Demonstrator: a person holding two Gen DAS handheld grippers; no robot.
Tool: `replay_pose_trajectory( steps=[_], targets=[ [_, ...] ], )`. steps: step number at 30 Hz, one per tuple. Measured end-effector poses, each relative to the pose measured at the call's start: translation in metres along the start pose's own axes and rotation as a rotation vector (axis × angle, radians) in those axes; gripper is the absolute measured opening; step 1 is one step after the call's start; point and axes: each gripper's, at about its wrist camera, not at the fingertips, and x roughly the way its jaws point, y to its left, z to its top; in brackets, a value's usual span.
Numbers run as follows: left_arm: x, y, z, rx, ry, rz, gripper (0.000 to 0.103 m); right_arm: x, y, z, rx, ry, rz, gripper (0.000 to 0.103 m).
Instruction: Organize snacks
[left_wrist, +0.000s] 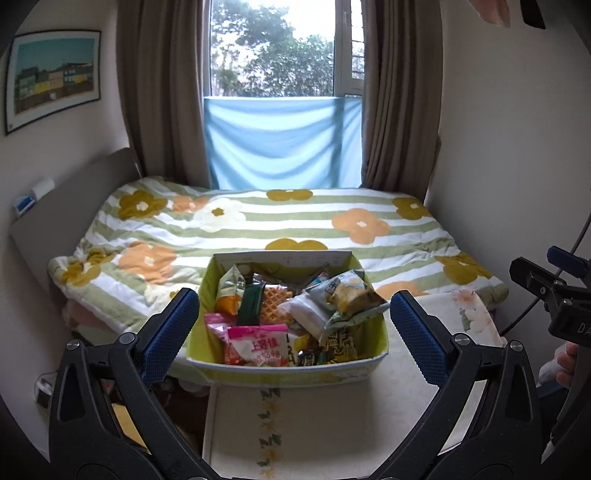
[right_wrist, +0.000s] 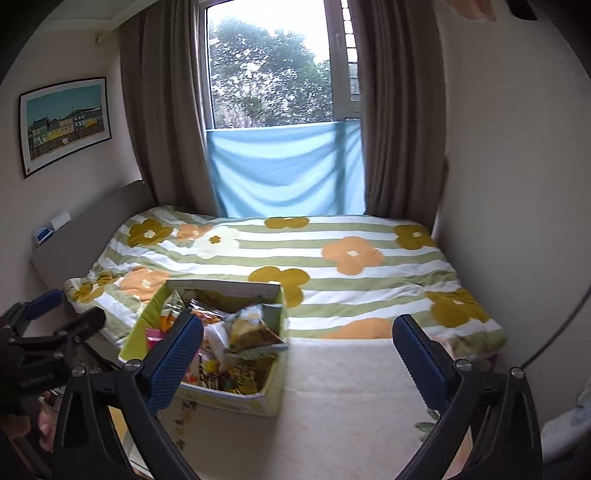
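A yellow-green cardboard box (left_wrist: 382, 341) full of snack packets stands on a cream floral cloth (left_wrist: 325, 424) at the foot of the bed. A pink packet (left_wrist: 258, 345) lies at its front, a waffle-print packet (left_wrist: 275, 304) in the middle, a crumpled pale-green packet (left_wrist: 352, 295) on top. My left gripper (left_wrist: 293, 332) is open, its blue pads either side of the box, short of it. In the right wrist view the box (right_wrist: 271, 400) sits left of centre. My right gripper (right_wrist: 297, 360) is open and holds nothing, above the cloth (right_wrist: 343, 398).
A bed with a striped flower quilt (left_wrist: 258, 225) fills the room up to the window with brown curtains (left_wrist: 162, 92) and a blue cloth (left_wrist: 280, 144). The headboard (left_wrist: 70, 206) runs along the left wall. A hand (left_wrist: 567, 363) holds the other gripper at right.
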Motion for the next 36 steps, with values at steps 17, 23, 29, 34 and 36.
replay_pose_trajectory(
  steps=[17, 23, 29, 34, 36],
  targets=[
    [-0.052, -0.020, -0.033, -0.009, -0.057, 0.030, 0.103, -0.045, -0.025, -0.040, 0.022, -0.049, -0.059, 0.102],
    [-0.054, -0.025, -0.033, 0.006, -0.059, 0.028, 0.103, -0.049, -0.027, -0.043, 0.020, -0.058, -0.063, 0.102],
    [-0.052, -0.023, -0.033, 0.005, -0.057, 0.034, 0.103, -0.047, -0.025, -0.042, 0.014, -0.059, -0.056, 0.102],
    [-0.052, -0.023, -0.032, 0.004, -0.061, 0.044, 0.103, -0.047, -0.024, -0.042, 0.012, -0.057, -0.060, 0.102],
    [-0.052, -0.023, -0.031, 0.004, -0.063, 0.045, 0.103, -0.047, -0.024, -0.042, 0.013, -0.058, -0.059, 0.102]
  ],
)
